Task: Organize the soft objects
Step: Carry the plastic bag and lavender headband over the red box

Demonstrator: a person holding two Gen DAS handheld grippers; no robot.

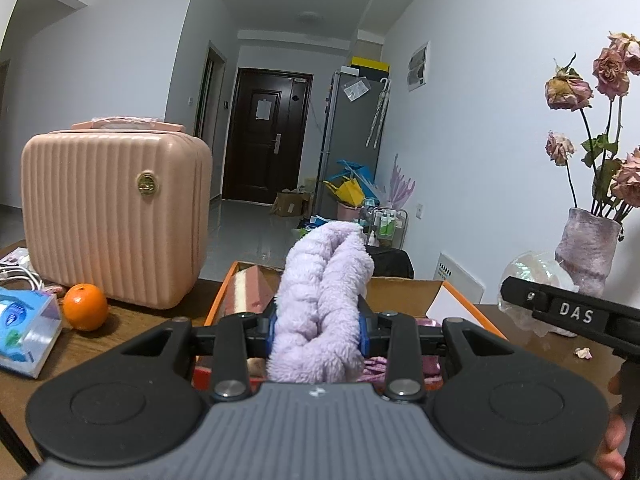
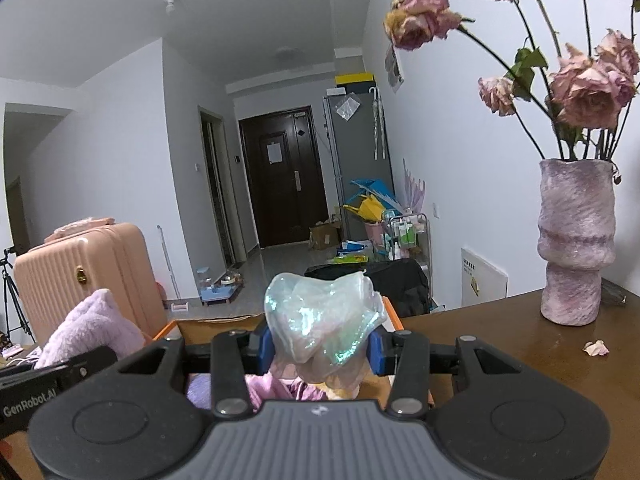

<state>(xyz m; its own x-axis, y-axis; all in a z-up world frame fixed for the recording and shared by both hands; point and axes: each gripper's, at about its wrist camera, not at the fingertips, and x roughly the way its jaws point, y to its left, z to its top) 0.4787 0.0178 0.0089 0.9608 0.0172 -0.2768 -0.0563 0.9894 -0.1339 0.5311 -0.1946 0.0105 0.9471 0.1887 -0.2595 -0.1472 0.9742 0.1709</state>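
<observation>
My left gripper (image 1: 319,330) is shut on a fluffy lilac cloth (image 1: 324,292), held up over an open orange cardboard box (image 1: 218,304) on the wooden table. Inside that box lie a pink and cream striped item (image 1: 246,294) and pink fabric (image 1: 430,364). My right gripper (image 2: 318,350) is shut on a crumpled iridescent plastic bag (image 2: 320,320), held above the same box (image 2: 394,320), with pink soft items (image 2: 276,386) below it. The lilac cloth (image 2: 90,326) and the left gripper's side show at the left of the right wrist view. The right gripper's black arm (image 1: 572,314) crosses the right of the left wrist view.
A pink ribbed suitcase (image 1: 116,216) stands on the table to the left, with an orange (image 1: 85,307) and a tissue pack (image 1: 24,330) beside it. A purple vase of dried roses (image 2: 576,248) stands at the right, a fallen petal (image 2: 596,348) near it. A hand (image 1: 614,440) shows at the lower right.
</observation>
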